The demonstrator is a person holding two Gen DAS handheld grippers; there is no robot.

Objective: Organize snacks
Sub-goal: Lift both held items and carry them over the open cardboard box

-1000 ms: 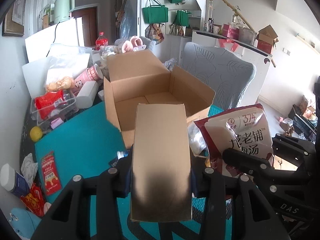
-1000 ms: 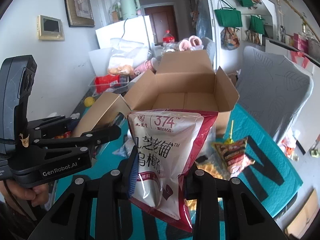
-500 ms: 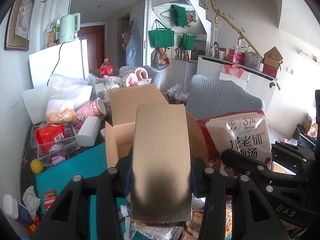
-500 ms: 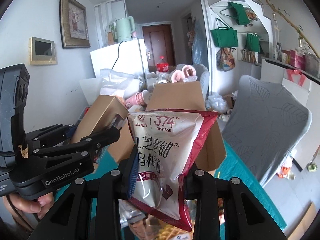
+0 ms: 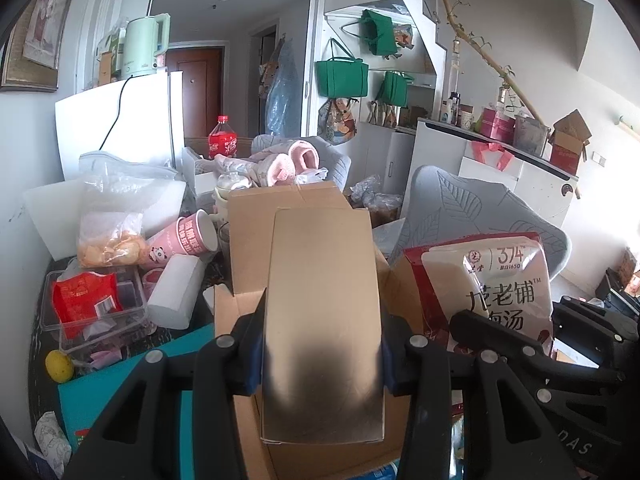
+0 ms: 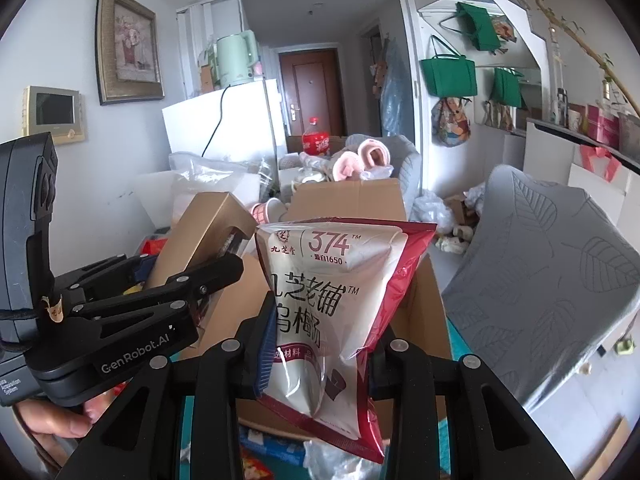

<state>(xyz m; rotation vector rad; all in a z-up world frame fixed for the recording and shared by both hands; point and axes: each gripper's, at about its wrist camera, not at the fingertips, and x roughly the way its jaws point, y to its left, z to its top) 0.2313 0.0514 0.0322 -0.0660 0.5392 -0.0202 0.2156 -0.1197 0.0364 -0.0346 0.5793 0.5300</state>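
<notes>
Snacks in both grips: my left hand-held gripper (image 5: 322, 354) clamps the tan carton (image 5: 322, 320), my right hand-held gripper (image 6: 320, 354) pinches the red pouch (image 6: 332, 304) (low, so it hangs clear) above the open cardboard box (image 6: 416, 312).

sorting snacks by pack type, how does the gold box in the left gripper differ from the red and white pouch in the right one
The gold box is a rigid carton with flat, plain faces; the red and white pouch is a soft bag, creased and glossy. The box shows no print, while the pouch carries large Chinese characters and "374". Both are clamped upright, the box in the left gripper, the pouch in the right gripper, in front of the open cardboard box.
</notes>
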